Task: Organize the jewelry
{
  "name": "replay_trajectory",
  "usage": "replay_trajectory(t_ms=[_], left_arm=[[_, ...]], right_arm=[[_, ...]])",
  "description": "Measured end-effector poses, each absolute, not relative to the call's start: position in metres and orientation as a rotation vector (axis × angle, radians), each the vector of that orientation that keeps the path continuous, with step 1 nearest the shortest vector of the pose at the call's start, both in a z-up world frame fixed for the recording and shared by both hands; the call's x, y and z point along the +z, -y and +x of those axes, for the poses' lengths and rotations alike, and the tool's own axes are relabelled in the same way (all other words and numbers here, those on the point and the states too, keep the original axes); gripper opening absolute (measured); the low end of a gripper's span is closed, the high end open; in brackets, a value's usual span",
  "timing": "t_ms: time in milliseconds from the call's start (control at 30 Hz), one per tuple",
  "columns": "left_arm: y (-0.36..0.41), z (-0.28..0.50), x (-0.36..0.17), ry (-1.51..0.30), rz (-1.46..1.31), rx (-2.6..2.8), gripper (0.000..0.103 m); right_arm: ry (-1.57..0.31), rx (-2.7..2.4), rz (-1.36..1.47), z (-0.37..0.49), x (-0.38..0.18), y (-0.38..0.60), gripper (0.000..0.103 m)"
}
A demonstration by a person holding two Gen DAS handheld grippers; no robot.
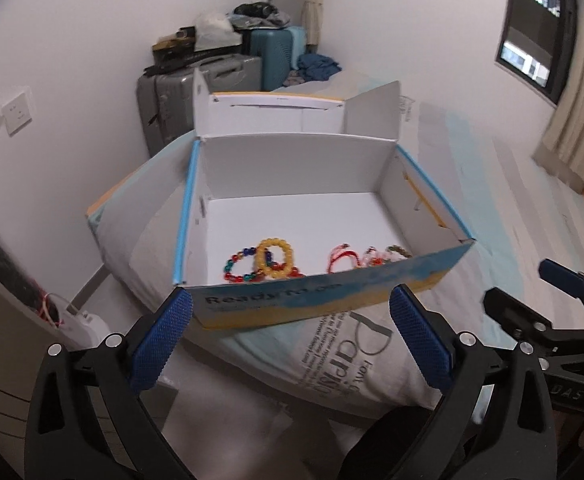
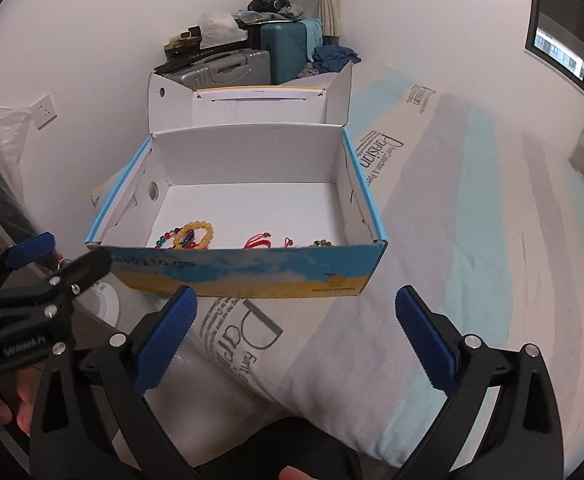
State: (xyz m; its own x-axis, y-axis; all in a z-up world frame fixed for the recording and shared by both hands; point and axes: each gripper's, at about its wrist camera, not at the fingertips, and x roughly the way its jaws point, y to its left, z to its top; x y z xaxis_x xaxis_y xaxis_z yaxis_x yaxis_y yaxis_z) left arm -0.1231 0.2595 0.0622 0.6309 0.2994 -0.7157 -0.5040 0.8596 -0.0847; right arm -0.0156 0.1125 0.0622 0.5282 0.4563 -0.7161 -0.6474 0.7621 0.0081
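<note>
An open cardboard box, white inside and blue and yellow outside, sits on the bed with its lid flap standing at the back. Along its near wall lie a yellow bead bracelet, a multicoloured bead bracelet, a red cord bracelet and a dark green bead bracelet. My left gripper hangs open in front of the box with nothing between its blue pads. My right gripper is open too, also short of the box and holding nothing.
The box rests on a printed pillow and a striped bedsheet. Suitcases piled with clothes stand against the far wall. A window and curtain are at the right. A hand shows at lower left.
</note>
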Motion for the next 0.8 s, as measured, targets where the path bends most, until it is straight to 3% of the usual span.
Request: replay_trajectory(t_ms=[800], left_arm=[[-0.252, -0.1259, 0.0568, -0.806, -0.3, 0.521, 0.097]], right_arm=[[-0.791, 0.672, -0.252, -0.0146, 0.0531, -0.1069, 0.095]])
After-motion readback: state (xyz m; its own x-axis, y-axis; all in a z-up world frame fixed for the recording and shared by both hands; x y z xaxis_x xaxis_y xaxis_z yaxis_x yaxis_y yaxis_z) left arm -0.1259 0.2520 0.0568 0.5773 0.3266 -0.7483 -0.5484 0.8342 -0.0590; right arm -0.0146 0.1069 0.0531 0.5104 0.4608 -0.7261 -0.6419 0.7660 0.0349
